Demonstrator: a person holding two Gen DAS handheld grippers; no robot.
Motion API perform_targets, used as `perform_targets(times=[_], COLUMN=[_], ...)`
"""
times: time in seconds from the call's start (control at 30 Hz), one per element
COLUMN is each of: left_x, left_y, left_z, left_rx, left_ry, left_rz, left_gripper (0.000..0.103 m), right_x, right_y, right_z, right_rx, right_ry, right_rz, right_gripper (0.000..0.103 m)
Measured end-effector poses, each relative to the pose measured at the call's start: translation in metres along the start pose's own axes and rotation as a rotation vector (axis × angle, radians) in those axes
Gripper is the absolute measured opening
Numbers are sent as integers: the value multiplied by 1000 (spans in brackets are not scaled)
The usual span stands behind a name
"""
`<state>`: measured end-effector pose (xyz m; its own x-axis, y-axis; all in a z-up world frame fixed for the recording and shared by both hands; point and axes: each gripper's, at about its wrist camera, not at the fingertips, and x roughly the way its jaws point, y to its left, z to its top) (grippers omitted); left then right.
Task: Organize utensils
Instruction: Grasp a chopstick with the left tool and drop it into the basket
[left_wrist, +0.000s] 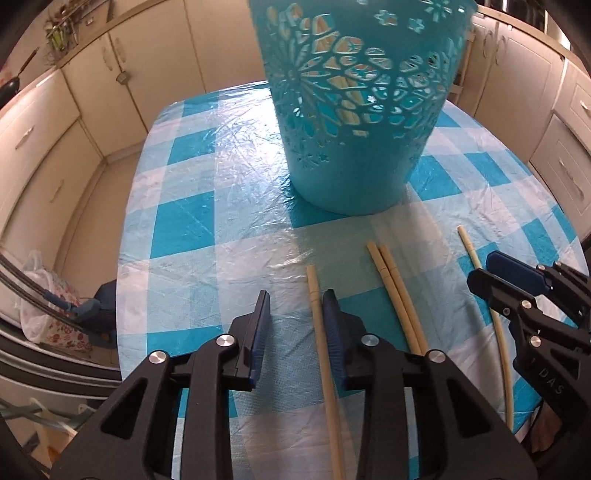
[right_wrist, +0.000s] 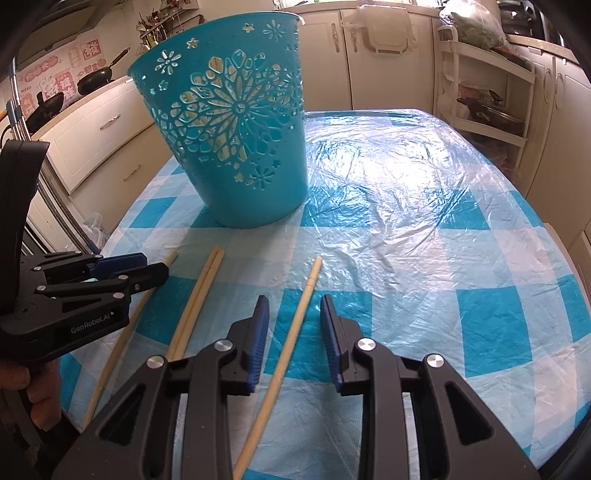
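Chopsticks (right_wrist: 199, 295): four loose on the desk (right_wrist: 406, 258), lying roughly parallel on the blue-and-white checked cover just in front of the teal cut-out basket (right_wrist: 240, 177). The middle two touch side by side; the outer two lie apart from them. More pale sticks show through the basket's openwork, so some sorting looks done.

Left claw (left_wrist: 295, 299): part-spread and low over the left outer stick (left_wrist: 314, 291). The stick runs between the pads, close to the right-hand pad and clear of the other. Not pinched.

Right claw (right_wrist: 294, 300): also part-spread, straddling the right outer stick (right_wrist: 293, 325) with a gap on both sides. Not pinched.

Step in hand, as I judge it: a two-handed pickup, one stick per claw, before dropping them into the basket.

Next move calls for closing each claw squarely on its stick. Then lift, tip the sticks upright, and carry them over the basket rim. Thin round sticks on slick film may roll or slip as the pads close.
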<state>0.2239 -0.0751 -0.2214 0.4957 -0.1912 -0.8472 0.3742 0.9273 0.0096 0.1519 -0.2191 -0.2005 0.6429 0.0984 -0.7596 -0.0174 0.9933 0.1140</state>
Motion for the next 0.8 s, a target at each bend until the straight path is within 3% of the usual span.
perform_targets(times=[0.03,0.07,0.13,0.27,0.47,0.67,0.8], left_x=[0,0,0,-6,-36,-96,-138], left_y=[-4,-8,-16,-13,-8,4,12], left_z=[0,1,1,-2,-8,-1,17], left_rx=[23,43,82,58,29,-27,-67], left_ry=[-3,-6,-13,-10,-75,-258,-396], left_rz=[-13,-9,23,-1,-16,-155,-231], left_gripper=[9,6,5,5,5,5,5], right_x=[0,1,1,0,0,-2,-3], right_y=[1,3,7,4,13,13,11], right_z=[0,-1,-1,-1,-4,-8,-8], right_rx=[-7,-15,-36,-26,-81,-99,-100], right_ry=[-5,-12,-15,-17,-18,-25,-26], right_rz=[-2,-4,-17,-6,-57,-104,-107], right_gripper=[32,35,37,37,37,28,28])
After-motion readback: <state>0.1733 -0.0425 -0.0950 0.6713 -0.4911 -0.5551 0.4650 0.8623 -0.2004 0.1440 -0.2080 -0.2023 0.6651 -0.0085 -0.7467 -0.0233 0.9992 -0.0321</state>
